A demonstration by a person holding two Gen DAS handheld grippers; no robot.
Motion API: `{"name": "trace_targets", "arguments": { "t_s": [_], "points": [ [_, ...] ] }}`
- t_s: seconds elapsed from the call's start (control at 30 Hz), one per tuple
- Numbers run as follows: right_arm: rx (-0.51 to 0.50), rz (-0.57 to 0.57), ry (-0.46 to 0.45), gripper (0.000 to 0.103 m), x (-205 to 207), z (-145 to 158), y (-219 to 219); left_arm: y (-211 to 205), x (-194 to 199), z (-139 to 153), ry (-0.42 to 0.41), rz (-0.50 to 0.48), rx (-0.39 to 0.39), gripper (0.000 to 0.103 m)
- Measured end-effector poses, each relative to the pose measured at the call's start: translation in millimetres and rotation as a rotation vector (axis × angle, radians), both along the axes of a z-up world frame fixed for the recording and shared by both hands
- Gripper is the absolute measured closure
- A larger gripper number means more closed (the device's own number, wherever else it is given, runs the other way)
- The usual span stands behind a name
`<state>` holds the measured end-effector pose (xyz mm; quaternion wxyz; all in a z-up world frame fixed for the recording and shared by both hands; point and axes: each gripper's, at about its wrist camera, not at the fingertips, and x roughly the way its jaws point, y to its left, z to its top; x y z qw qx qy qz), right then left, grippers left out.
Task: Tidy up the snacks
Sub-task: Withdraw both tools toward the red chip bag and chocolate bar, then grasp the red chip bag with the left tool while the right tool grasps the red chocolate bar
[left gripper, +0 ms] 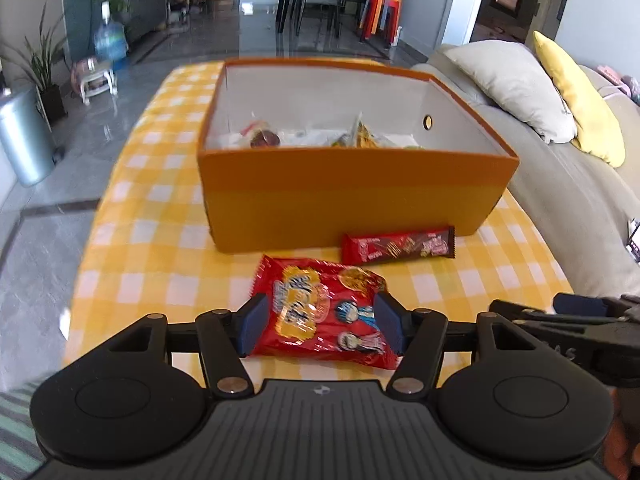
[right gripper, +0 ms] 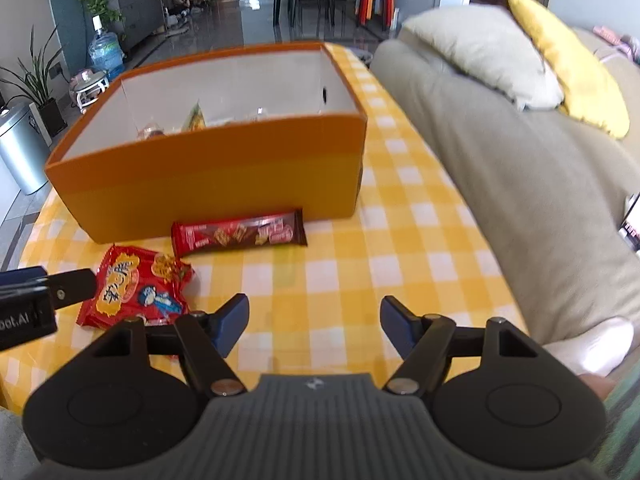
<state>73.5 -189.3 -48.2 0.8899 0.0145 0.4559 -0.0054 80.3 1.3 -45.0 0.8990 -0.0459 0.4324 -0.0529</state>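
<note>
A red snack bag [left gripper: 320, 280] with cartoon figures lies flat on the yellow checked tablecloth [left gripper: 160, 240]. My left gripper [left gripper: 322, 324] is open low over it, one blue pad at each side of the bag, neither visibly pressing. A red and brown wafer bar [left gripper: 400, 246] lies just in front of the orange box [left gripper: 348, 200]. In the right wrist view my right gripper [right gripper: 314, 322] is open over bare cloth. The wafer bar [right gripper: 240, 234] is ahead and to its left, and the bag [right gripper: 136, 292] sits further left under the left gripper's finger [right gripper: 72, 284].
The orange box [right gripper: 208, 176] holds several snack packets [left gripper: 264, 136] on its white floor. A grey sofa [right gripper: 520, 180] with a beige and a yellow pillow [right gripper: 568, 64] runs along the table's right edge. The tiled floor drops away on the left.
</note>
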Motion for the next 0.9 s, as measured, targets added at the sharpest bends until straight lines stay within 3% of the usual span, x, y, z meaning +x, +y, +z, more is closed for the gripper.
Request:
{"name": "trace_targets", "arguments": {
  "t_s": [0.1,0.37,0.63,0.9],
  "points": [
    [-0.007,-0.001,0.016,0.032,4,-5,3,-4,6,-8,0.038,0.015,-0.035,0.032],
    [0.029,-0.008,0.007,0.032,16,-5,-1,-16,17,-35,0.082,-0.026,-0.019,0.032],
    [0.080,-0.022,0.031,0.032,32,-14,-1,-11,30,-42,0.101,-0.003,0.029,0.016],
    [0.079,0.031,0.064,0.034,43,-25,15,17,42,-48,0.148,0.057,-0.057,0.016]
  ]
}}
